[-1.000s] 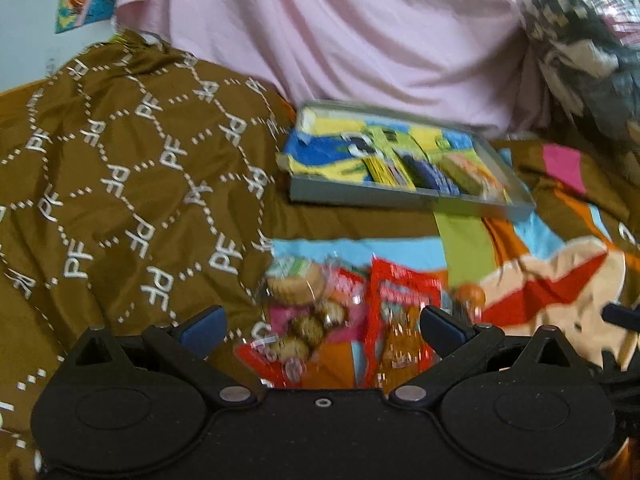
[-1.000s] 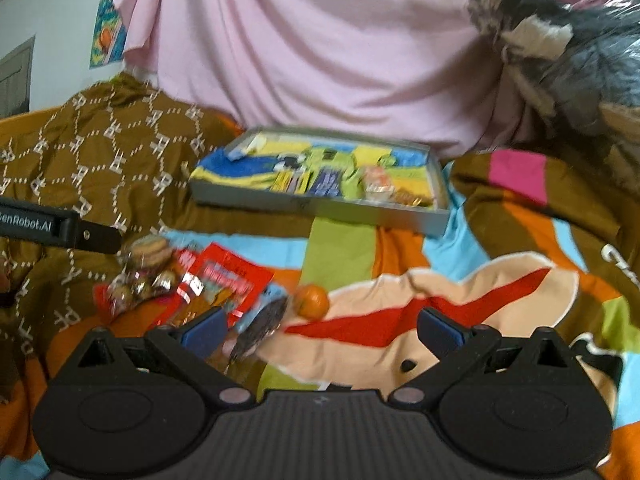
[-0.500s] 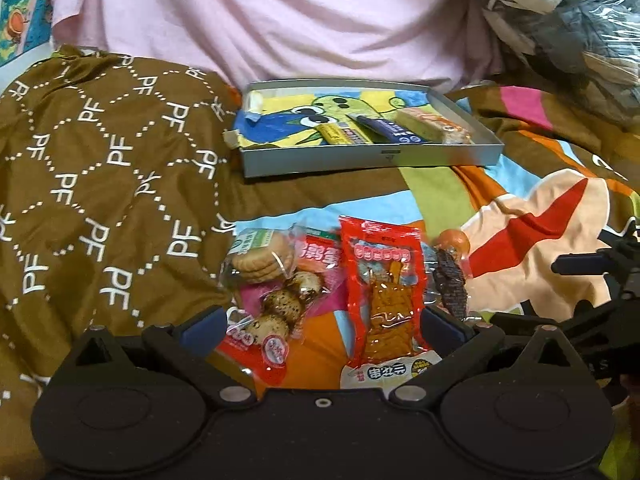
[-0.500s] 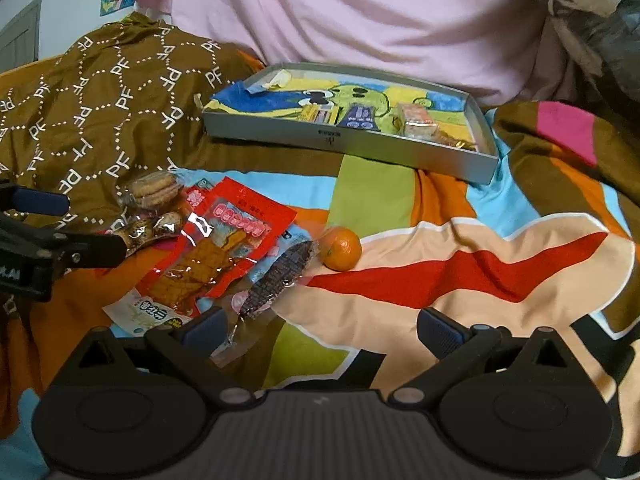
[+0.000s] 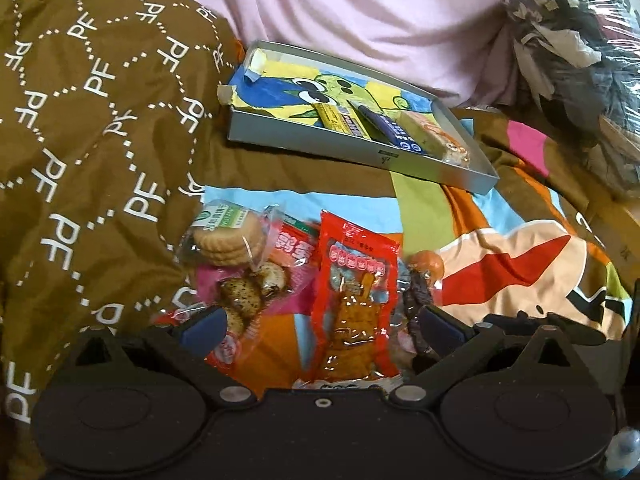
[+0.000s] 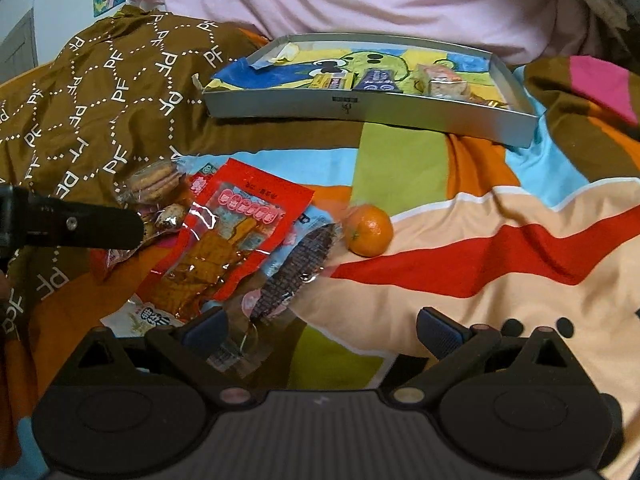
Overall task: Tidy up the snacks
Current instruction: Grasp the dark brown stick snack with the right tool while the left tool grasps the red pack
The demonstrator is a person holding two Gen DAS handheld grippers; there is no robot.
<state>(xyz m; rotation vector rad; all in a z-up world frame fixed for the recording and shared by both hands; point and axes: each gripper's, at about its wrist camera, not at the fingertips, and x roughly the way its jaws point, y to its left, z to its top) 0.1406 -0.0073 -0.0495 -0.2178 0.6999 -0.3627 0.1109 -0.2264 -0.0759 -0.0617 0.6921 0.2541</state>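
Two grippers hovering over snacks.
Left gripper (image 5: 320, 326) jaws wide over red pack (image 5: 356, 300); right gripper (image 6: 322, 326) wide, holding nothing.

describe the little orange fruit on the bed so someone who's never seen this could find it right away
Start at the shallow grey cardboard tray near the pink sheet, then drop to the snack packets on the colourful striped blanket. The small round orange mandarin lies at their right edge, the only unwrapped item.
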